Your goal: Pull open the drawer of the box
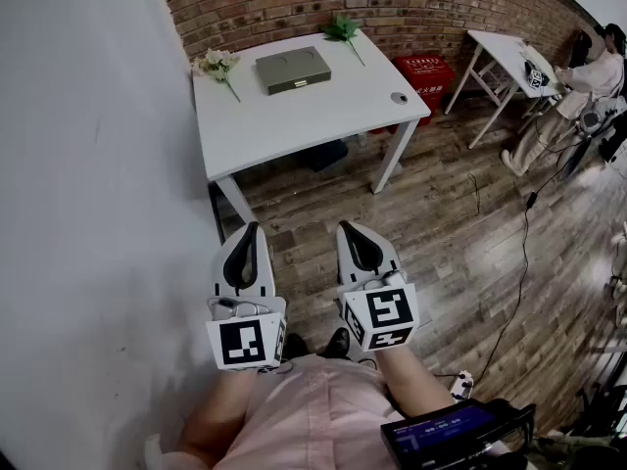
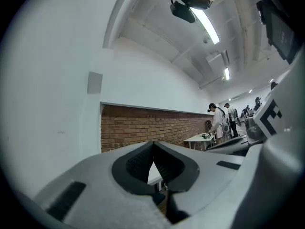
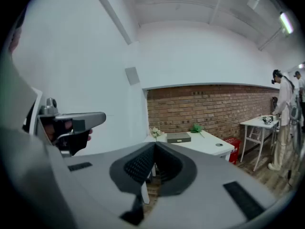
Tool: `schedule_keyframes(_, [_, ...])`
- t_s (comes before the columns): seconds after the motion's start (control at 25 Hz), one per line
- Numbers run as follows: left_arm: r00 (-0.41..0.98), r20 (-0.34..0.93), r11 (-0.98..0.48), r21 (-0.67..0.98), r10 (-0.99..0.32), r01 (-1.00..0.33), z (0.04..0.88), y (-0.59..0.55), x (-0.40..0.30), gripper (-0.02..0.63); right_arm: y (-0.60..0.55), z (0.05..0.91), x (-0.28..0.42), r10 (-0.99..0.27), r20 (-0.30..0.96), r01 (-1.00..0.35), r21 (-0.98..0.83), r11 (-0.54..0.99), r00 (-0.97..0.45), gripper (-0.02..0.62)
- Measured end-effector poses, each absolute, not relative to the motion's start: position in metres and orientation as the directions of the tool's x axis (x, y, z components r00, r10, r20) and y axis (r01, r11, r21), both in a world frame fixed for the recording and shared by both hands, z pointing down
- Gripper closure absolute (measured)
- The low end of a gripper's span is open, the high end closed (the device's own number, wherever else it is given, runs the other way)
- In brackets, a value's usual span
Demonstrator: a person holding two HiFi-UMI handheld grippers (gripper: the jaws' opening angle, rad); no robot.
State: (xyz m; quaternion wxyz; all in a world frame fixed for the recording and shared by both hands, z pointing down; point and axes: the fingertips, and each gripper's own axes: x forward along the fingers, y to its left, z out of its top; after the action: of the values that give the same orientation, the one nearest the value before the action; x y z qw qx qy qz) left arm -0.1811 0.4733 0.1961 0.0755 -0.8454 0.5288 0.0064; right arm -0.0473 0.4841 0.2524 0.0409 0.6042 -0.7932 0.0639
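Note:
A flat grey box [image 1: 293, 69] with a drawer front facing me lies on the white table [image 1: 294, 116] at the far side of the room; it also shows small in the right gripper view as the grey box [image 3: 178, 137]. My left gripper [image 1: 252, 227] and right gripper [image 1: 346, 227] are held side by side over the wooden floor, well short of the table. Both are shut with nothing between their jaws. In the left gripper view the left gripper [image 2: 153, 144] points level toward the brick wall, and the box is not seen there.
Flowers [image 1: 217, 64] and a green sprig [image 1: 343, 29] lie on the table beside the box. A red crate [image 1: 424, 72] stands under its right end. A white wall [image 1: 88, 164] runs along my left. A second table [image 1: 509, 52] and a person [image 1: 588, 76] are at the right.

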Motion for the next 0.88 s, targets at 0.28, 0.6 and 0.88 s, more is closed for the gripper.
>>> schedule_keyframes(0.28, [0.44, -0.08, -0.428, -0.126, -0.895, -0.895, 0.199, 0.476, -0.176, 0.601, 0.487, 0.254, -0.042, -0.953, 0.143, -0.963, -0.06, 0.261, -0.267, 0.592])
schedule_keyframes(0.6, [0.417, -0.068, -0.412, -0.074, -0.906, -0.908, 0.207, 0.475, -0.16, 0.451, 0.484, 0.263, -0.021, -0.945, 0.155, -0.957, -0.093, 0.276, -0.288, 0.472])
schedule_keyframes(0.88, [0.382, -0.056, -0.376, -0.092, -0.922, -0.922, 0.215, 0.474, -0.137, 0.451, 0.477, 0.267, 0.006, -0.94, 0.151, -0.952, -0.074, 0.297, -0.305, 0.46])
